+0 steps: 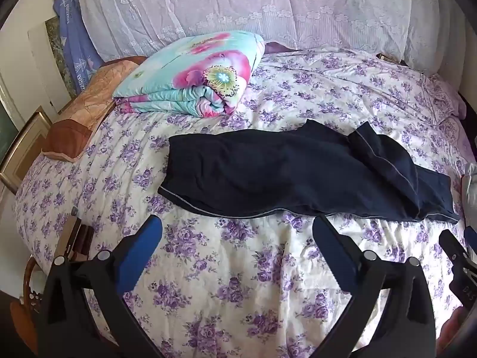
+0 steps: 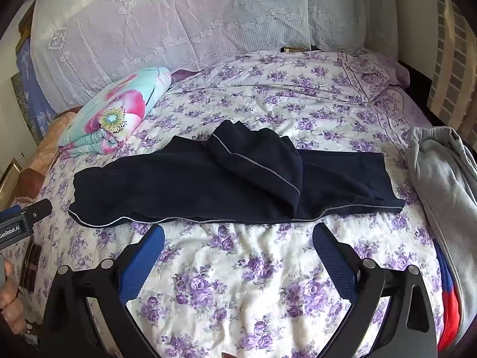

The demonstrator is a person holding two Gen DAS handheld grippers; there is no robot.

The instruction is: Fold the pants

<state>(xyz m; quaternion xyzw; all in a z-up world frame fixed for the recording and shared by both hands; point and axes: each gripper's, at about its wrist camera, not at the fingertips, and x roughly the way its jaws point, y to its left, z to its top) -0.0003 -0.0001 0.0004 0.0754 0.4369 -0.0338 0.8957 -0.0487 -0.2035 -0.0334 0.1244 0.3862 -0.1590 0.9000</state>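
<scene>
While both grippers, left (image 1: 237, 232) and right (image 2: 238, 240), hover spread and empty, the pants (image 2: 208, 185) lie across the bed (image 2: 238, 283), one leg bunched on top. Soft, light, floppy; pinch the piped hems.

Right wrist view. Dark navy pants (image 2: 235, 185) with pale piping lie crosswise on a bed (image 2: 238, 268) covered in a purple-flowered spread, one part folded back over the middle. The right gripper (image 2: 238, 238) hovers just short of the near hem, jaws wide apart with nothing between them. The left gripper (image 2: 26, 217) enters at the left edge, near the waist end. A folded floral quilt (image 2: 119, 113) sits beyond at left; a grey garment (image 2: 441, 179) lies at right.
</scene>
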